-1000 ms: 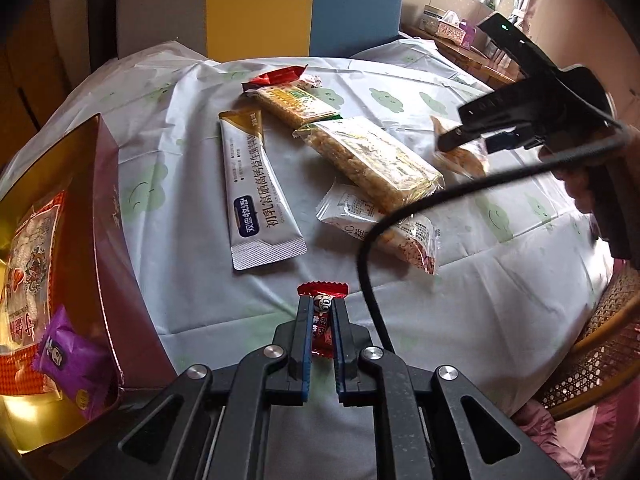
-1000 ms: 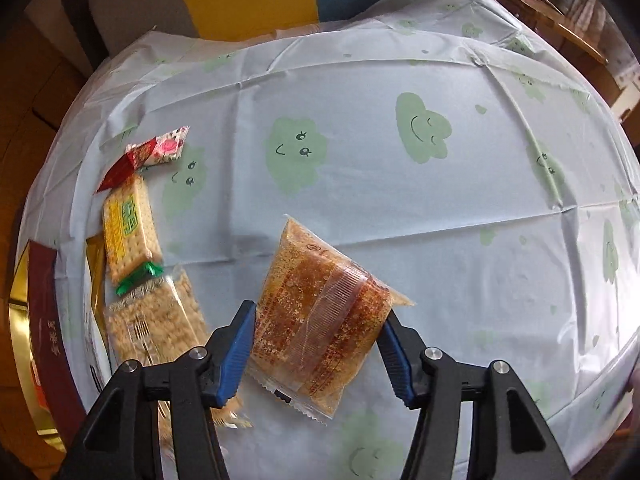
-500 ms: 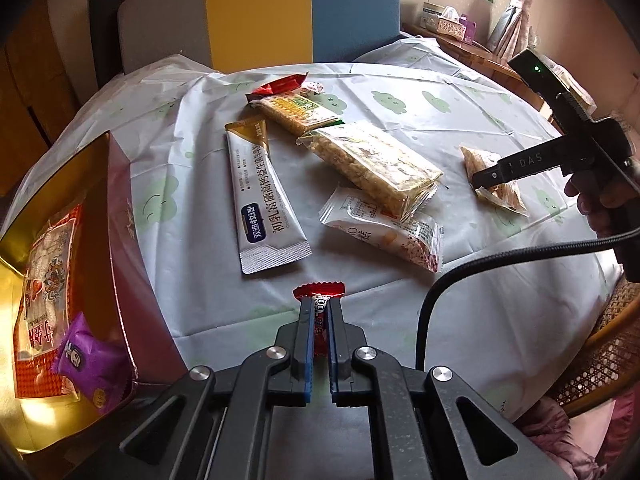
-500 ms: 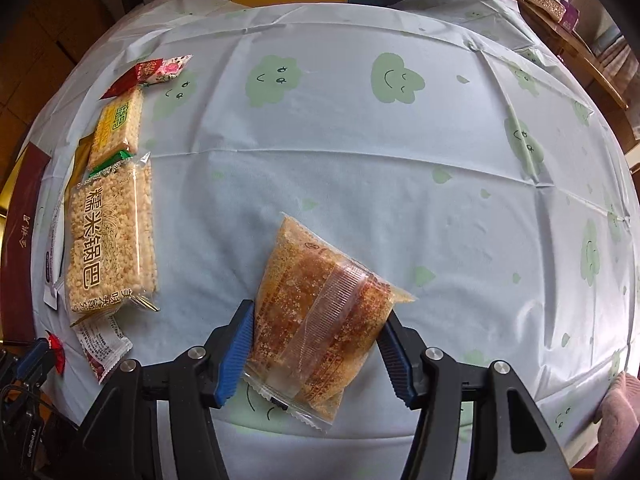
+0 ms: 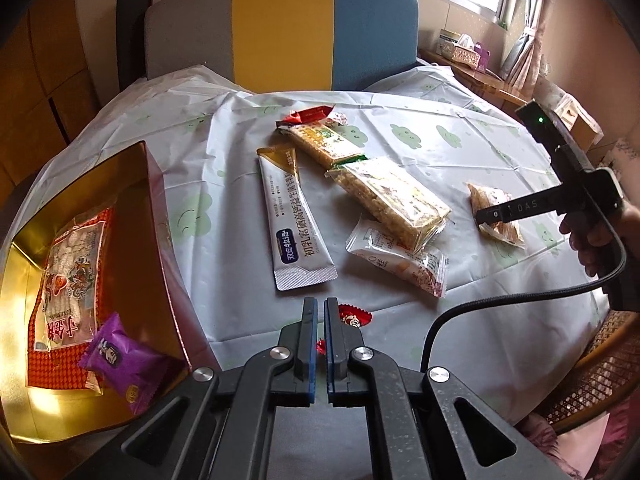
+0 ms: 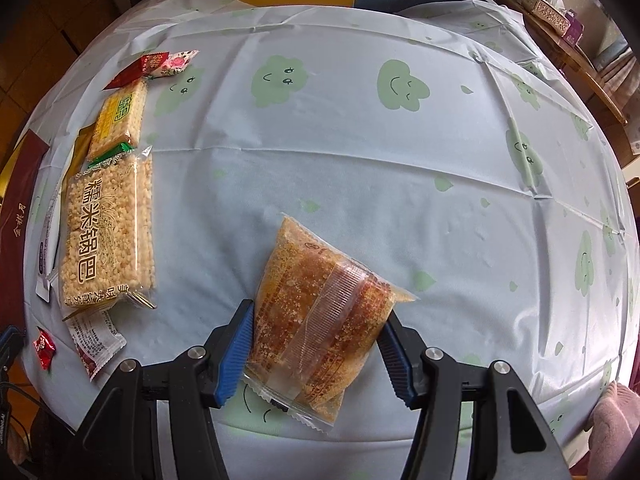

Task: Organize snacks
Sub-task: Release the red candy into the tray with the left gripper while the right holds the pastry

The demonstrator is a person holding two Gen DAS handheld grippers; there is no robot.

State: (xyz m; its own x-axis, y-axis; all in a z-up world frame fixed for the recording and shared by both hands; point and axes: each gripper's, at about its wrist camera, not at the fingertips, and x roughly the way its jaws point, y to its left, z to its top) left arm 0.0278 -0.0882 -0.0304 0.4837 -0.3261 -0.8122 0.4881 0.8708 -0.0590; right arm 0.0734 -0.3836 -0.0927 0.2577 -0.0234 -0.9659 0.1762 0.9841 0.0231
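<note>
My left gripper (image 5: pixel 320 306) is shut and empty. The small red candy (image 5: pixel 352 316) lies on the tablecloth just right of its fingers and also shows in the right wrist view (image 6: pixel 43 347). My right gripper (image 6: pixel 316 330) is shut on a brown crumbly snack pack (image 6: pixel 320 312), held low over the table; the same pack shows in the left wrist view (image 5: pixel 494 214). The gold-lined open box (image 5: pixel 132 216) stands at the left, holding a red-and-white packet (image 5: pixel 68 276) and a purple packet (image 5: pixel 120 358).
On the table lie a long white-and-gold sachet (image 5: pixel 290 220), a rice-cracker pack (image 5: pixel 390 194), a green-yellow biscuit pack (image 5: pixel 324 144), a white wrapped snack (image 5: pixel 400 260) and red wrappers (image 5: pixel 308 116). A striped chair back (image 5: pixel 280 36) stands behind. The right gripper's cable (image 5: pixel 520 300) hangs at the right.
My left gripper has let go of the red candy, which now lies on the cloth beside the shut fingers. The right gripper has kept its hold on the brown pack and drawn back toward the near edge.
</note>
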